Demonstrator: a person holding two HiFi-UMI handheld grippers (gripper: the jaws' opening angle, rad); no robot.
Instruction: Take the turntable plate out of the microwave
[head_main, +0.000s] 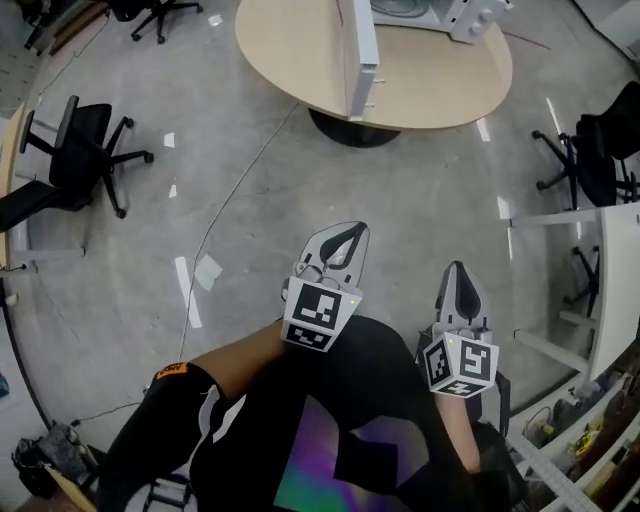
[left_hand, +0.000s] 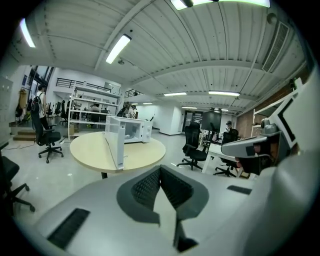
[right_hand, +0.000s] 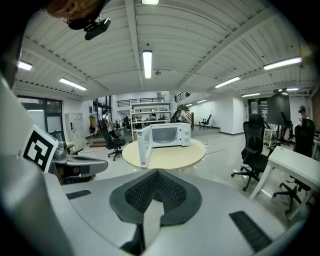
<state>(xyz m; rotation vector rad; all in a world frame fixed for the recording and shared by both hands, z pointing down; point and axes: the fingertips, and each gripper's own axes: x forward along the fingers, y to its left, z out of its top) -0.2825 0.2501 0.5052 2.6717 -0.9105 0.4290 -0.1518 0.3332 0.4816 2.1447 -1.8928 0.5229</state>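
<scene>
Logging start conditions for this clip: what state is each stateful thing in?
Microwave: upright on the round table, beyond both grippers.
Microwave door: swung wide open.
Turntable plate: too small to tell.
Left gripper: shut, empty.
Right gripper: shut, empty.

A round pale counter (right_hand: 175, 156) carries a white microwave (right_hand: 172, 134) — door (right_hand: 144, 145) swung wide open — its top spreading in front of the microwave.

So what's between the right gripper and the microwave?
In the right gripper view, only a stretch of grey floor and then the round table's bare top lie between the right gripper and the microwave, whose door stands open.
</scene>
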